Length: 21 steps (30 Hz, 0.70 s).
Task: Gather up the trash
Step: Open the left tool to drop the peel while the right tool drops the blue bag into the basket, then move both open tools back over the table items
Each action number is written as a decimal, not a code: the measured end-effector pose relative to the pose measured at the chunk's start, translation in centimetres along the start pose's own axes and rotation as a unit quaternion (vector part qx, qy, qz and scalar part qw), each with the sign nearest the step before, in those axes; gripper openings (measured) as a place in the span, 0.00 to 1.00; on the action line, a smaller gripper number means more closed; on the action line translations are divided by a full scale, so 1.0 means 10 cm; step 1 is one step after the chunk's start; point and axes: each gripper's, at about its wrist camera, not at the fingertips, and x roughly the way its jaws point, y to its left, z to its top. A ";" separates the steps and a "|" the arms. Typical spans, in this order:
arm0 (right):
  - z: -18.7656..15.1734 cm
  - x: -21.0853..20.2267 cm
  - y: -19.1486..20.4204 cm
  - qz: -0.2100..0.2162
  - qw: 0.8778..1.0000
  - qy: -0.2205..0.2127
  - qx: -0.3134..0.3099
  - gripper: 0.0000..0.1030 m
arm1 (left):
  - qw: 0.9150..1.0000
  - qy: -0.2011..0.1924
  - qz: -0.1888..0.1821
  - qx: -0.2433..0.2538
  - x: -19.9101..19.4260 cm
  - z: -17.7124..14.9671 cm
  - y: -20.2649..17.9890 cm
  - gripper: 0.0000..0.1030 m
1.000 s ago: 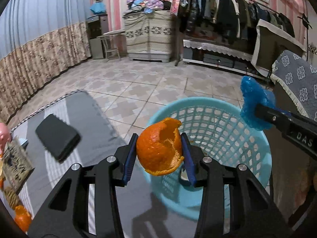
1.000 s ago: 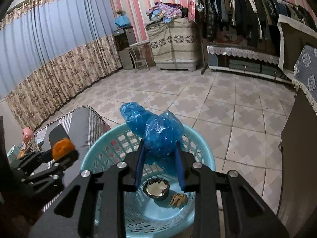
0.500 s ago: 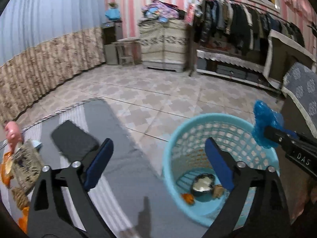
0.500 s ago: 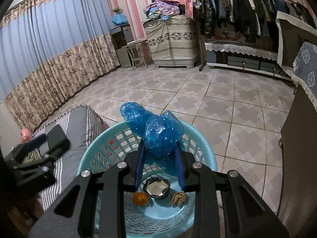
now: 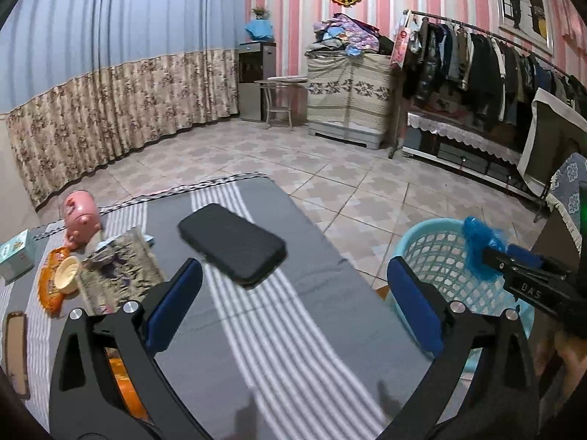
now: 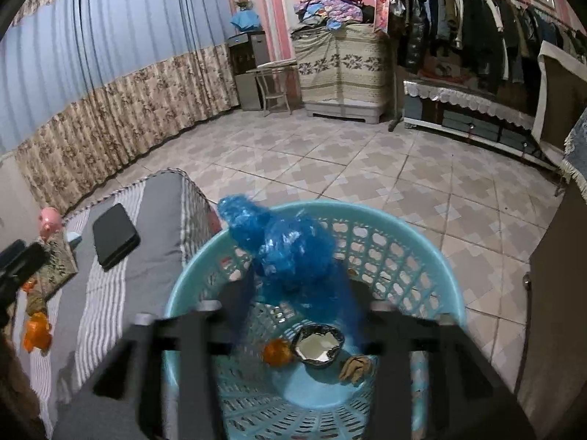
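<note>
A light blue basket (image 6: 422, 253) stands on the floor beside the grey striped table; it also shows in the left wrist view (image 5: 433, 253). Inside lie an orange peel (image 6: 277, 352), a crumpled foil cup (image 6: 317, 341) and a brown scrap (image 6: 355, 366). My right gripper (image 6: 293, 293) is over the basket with a crumpled blue plastic bag (image 6: 290, 253) between its blurred, spreading fingers; the bag also shows in the left wrist view (image 5: 478, 245). My left gripper (image 5: 293, 304) is open and empty above the table.
On the table (image 5: 293, 348) lie a black phone (image 5: 232, 244), a pink piggy bank (image 5: 81, 217), a patterned packet (image 5: 119, 267), orange peels with a small cup (image 5: 64, 275) and a small box (image 5: 14, 256). Tiled floor, curtains and a clothes rack lie beyond.
My left gripper opened and dropped the orange peel into the basket, then drew back left over the table. My right gripper's fingers have spread apart around the blue bag over the basket.
</note>
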 end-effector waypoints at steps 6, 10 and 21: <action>0.00 0.01 -0.05 -0.009 1.000 0.002 0.015 0.88 | 1.000 -0.002 0.020 -0.004 -0.11 -0.05 0.18 0.95; 0.02 -0.03 -0.06 -0.020 1.000 -0.006 0.019 0.91 | 0.999 -0.004 0.029 -0.013 -0.18 -0.09 0.32 0.95; 0.06 -0.18 0.18 -0.008 1.000 -0.022 0.019 0.91 | 0.998 -0.016 0.059 -0.030 -0.47 -0.18 0.68 0.95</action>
